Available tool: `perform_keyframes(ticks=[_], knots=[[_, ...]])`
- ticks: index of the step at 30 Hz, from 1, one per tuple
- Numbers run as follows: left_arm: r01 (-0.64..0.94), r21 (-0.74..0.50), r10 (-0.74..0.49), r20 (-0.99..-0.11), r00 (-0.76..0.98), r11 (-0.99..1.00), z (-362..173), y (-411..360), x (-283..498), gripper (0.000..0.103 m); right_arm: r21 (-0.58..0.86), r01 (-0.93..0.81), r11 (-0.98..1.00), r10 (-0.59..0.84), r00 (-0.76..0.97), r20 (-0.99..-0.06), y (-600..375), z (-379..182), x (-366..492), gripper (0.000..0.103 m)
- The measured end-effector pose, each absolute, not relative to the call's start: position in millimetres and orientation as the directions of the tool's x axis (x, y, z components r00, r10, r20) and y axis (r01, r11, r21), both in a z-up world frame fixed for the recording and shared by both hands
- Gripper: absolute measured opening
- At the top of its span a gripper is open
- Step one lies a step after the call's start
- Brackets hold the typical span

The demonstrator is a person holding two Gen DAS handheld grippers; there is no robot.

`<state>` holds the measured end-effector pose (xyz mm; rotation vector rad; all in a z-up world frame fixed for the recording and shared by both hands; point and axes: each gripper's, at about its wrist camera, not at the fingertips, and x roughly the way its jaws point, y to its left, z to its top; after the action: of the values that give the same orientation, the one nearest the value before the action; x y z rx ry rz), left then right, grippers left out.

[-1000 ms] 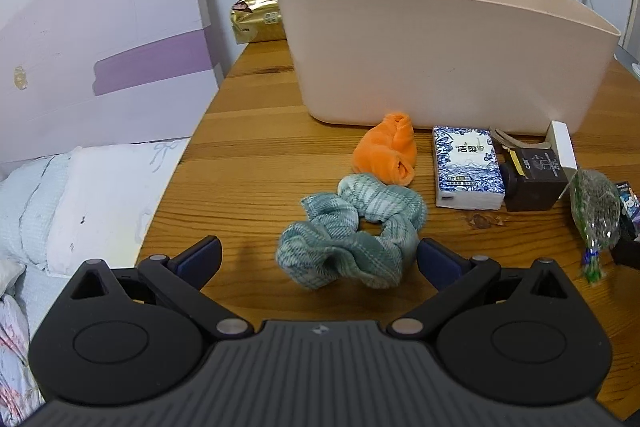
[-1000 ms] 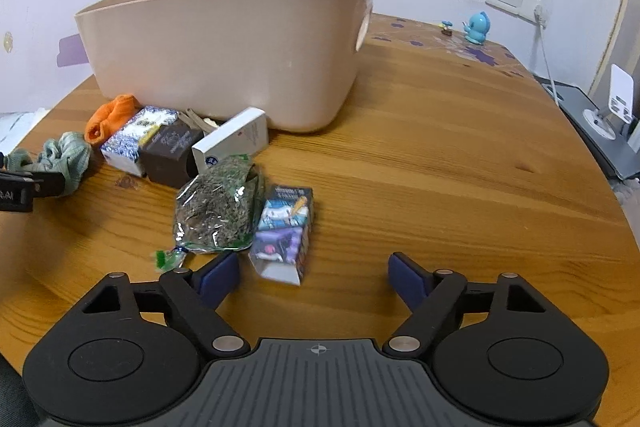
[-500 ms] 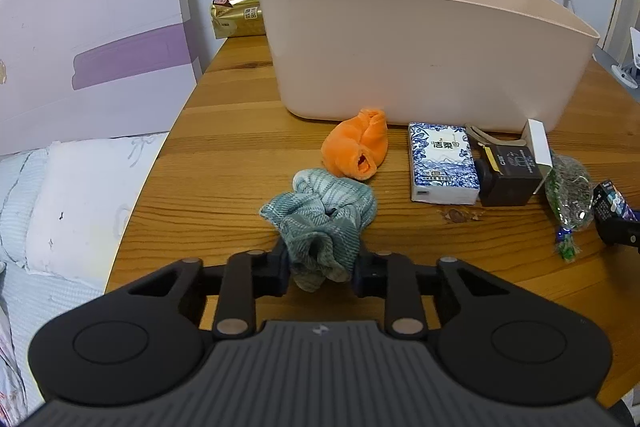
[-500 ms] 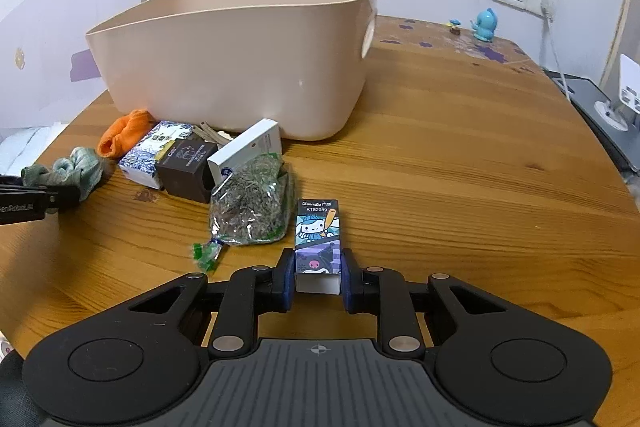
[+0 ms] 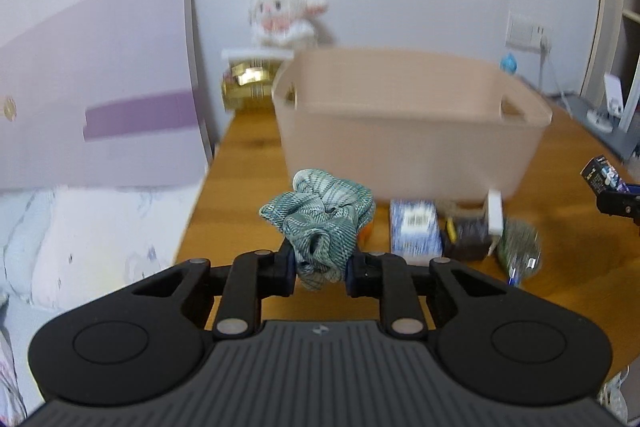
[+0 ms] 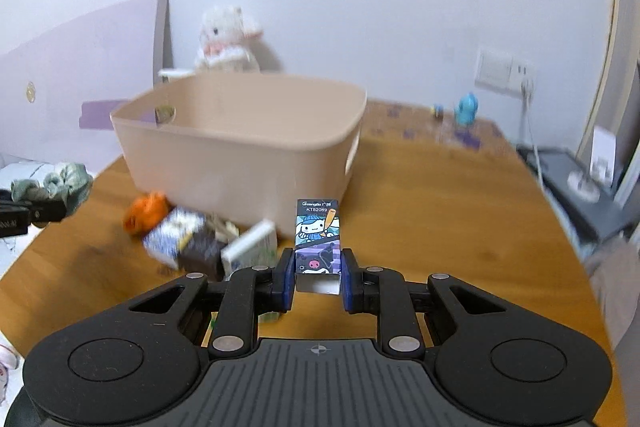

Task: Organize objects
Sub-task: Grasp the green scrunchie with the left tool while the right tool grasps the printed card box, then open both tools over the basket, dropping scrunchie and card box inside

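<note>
My left gripper [image 5: 320,269] is shut on a green checked scrunchie [image 5: 320,223], held up above the wooden table [image 5: 248,195] in front of the beige bin [image 5: 408,131]. My right gripper [image 6: 318,277] is shut on a small cartoon-printed box [image 6: 318,239], lifted clear of the table [image 6: 440,211] and facing the beige bin [image 6: 240,147]. From the right wrist view the scrunchie [image 6: 60,181] and left gripper show at far left. An orange cloth [image 6: 146,213], a blue-white packet [image 6: 172,239], a dark box [image 6: 204,251] and a white box [image 6: 250,253] lie before the bin.
A plush lamb [image 5: 282,11] sits behind the bin beside a gold packet [image 5: 248,87]. A clear bag of dried greens [image 5: 520,247] lies at the row's right end. A bed [image 5: 80,227] borders the table's left edge. A blue figurine [image 6: 467,107] stands near the wall socket.
Both grippers have risen from the table with their loads and drawn back, so the bin's open top now shows. A second ago both were open around the scrunchie and the box.
</note>
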<state>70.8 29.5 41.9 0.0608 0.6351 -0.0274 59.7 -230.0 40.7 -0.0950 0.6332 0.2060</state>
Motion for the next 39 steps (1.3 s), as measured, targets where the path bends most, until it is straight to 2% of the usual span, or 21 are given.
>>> perform_keyframes(ticks=[7,12,17,25,28,29,30,31,32,34,38,39], knots=[[0.062,0.083,-0.011,-0.509,0.861,0.995,76,13,103,0.024,-0.075,-0.222,0.972,0.155,0.848,-0.506,-222,76,88,0.021],[0.087,0.086,-0.032,-0.504,0.863,0.993,84,1,143,0.024,-0.084,-0.237,0.968,0.168,0.857,-0.487,-210,81,116,0.021],[0.107,0.104,-0.036,-0.532,0.846,0.989,76,-11,184,0.025,-0.068,-0.246,0.967,0.176,0.837,-0.518,-202,75,155,0.021],[0.122,0.111,-0.028,-0.619,0.785,0.986,39,-23,233,0.025,-0.056,-0.241,0.969,0.155,0.767,-0.622,-193,43,206,0.021],[0.119,0.087,-0.040,-0.621,0.783,0.989,37,-21,237,0.037,-0.038,-0.236,0.971,0.158,0.753,-0.639,-195,37,208,0.023],[0.120,0.087,-0.041,-0.617,0.786,0.989,38,-21,237,0.050,-0.033,-0.235,0.971,0.160,0.752,-0.639,-197,35,208,0.030],[0.120,0.089,-0.041,-0.611,0.791,0.989,39,-21,235,0.058,-0.031,-0.234,0.972,0.162,0.756,-0.634,-198,37,206,0.034],[0.118,0.092,-0.040,-0.600,0.799,0.989,42,-20,231,0.071,-0.030,-0.235,0.972,0.164,0.761,-0.627,-199,38,204,0.039],[0.114,0.095,-0.036,-0.589,0.807,0.989,44,-20,228,0.080,-0.030,-0.234,0.972,0.166,0.766,-0.621,-200,40,202,0.043],[0.106,0.101,-0.030,-0.570,0.821,0.989,52,-17,219,0.085,-0.023,-0.234,0.972,0.175,0.782,-0.598,-204,48,195,0.059],[0.095,0.098,-0.026,-0.550,0.835,0.991,64,-9,200,0.092,0.002,-0.232,0.973,0.191,0.798,-0.572,-209,63,175,0.076],[0.093,0.096,-0.026,-0.548,0.836,0.991,66,-6,196,0.093,0.006,-0.229,0.973,0.192,0.801,-0.567,-210,65,169,0.083]])
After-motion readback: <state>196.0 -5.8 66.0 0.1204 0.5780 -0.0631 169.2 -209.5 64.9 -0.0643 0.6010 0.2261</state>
